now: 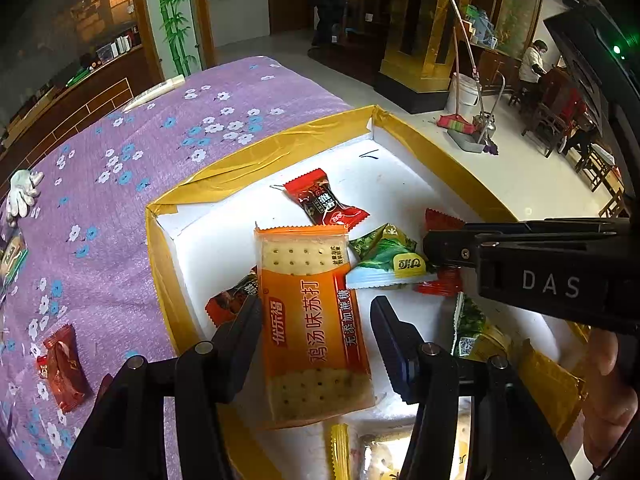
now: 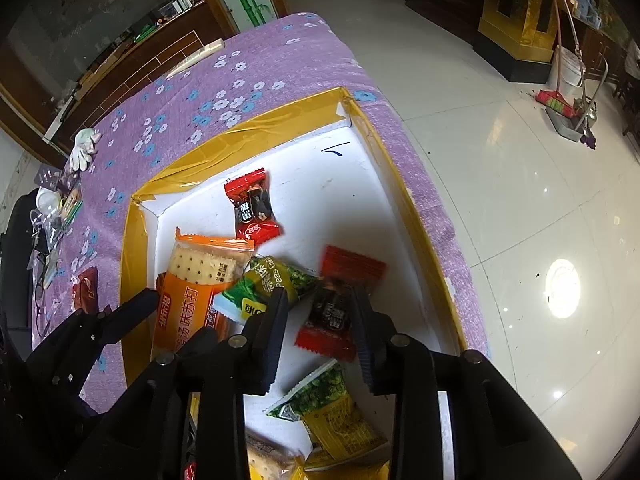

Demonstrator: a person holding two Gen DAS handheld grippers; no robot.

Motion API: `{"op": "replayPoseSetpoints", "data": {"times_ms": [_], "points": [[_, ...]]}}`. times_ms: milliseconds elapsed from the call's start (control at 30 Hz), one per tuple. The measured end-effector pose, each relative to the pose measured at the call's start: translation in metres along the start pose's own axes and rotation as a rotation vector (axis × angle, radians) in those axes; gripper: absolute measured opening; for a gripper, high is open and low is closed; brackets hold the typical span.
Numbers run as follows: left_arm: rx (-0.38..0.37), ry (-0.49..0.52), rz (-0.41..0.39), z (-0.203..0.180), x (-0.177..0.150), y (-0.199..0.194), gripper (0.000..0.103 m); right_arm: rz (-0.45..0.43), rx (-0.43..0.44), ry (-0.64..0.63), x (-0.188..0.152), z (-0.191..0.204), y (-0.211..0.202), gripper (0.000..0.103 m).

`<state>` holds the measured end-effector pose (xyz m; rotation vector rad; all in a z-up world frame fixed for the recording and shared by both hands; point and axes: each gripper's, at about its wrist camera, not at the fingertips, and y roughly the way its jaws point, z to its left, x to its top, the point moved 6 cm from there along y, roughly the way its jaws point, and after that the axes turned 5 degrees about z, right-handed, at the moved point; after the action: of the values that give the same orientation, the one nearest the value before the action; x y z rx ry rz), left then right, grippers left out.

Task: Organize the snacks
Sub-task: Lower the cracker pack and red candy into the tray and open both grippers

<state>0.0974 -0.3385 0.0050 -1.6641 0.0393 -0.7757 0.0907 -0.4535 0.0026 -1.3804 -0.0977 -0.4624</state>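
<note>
Inside a shallow white box with yellow-taped rim [image 1: 256,148] on the table under a purple flowered cloth [image 1: 132,148], the snacks lie loose. The left tool [image 1: 316,316] stands at a middling width with a long orange cracker packet [image 1: 316,312] between its fingers; the left finger touches the packet's edge, the right one stands clear of it, so the packet is not clamped. The right tool [image 2: 320,300] is narrow, its fingers on either side of a red-and-black wrapped candy [image 2: 336,308] near the box's right wall; whether the pads press on it I cannot tell. A second red candy of the same kind [image 2: 254,206] lies farther off in the box, apart from the rest. A green pea packet [image 2: 276,284] rests against the far end of the cracker packet, and another green-and-yellow pea packet [image 2: 332,408] lies nearer. Left of the box, on the cloth, sits a dark red wrapped sweet [image 1: 64,364], well apart from a white glove [image 1: 24,192] farther away.
</note>
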Motion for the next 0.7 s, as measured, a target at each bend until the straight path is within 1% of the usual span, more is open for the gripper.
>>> {"op": "replayPoseSetpoints", "data": {"times_ms": [367, 533, 633, 700], "points": [[0.001, 0.025, -0.008, -0.006, -0.002, -0.008, 0.06, -0.014, 0.005, 0.024, -0.007, -0.008, -0.011, 0.034], [0.002, 0.033, -0.018, -0.007, -0.003, -0.013, 0.062, -0.022, 0.005, 0.034, -0.011, -0.009, -0.015, 0.039], [0.004, 0.038, -0.022, -0.008, -0.004, -0.016, 0.063, -0.031, -0.001, 0.041, -0.015, -0.009, -0.019, 0.046], [0.005, 0.042, -0.026, -0.008, -0.005, -0.019, 0.063, -0.041, -0.002, 0.048, -0.018, -0.009, -0.022, 0.052]]}}
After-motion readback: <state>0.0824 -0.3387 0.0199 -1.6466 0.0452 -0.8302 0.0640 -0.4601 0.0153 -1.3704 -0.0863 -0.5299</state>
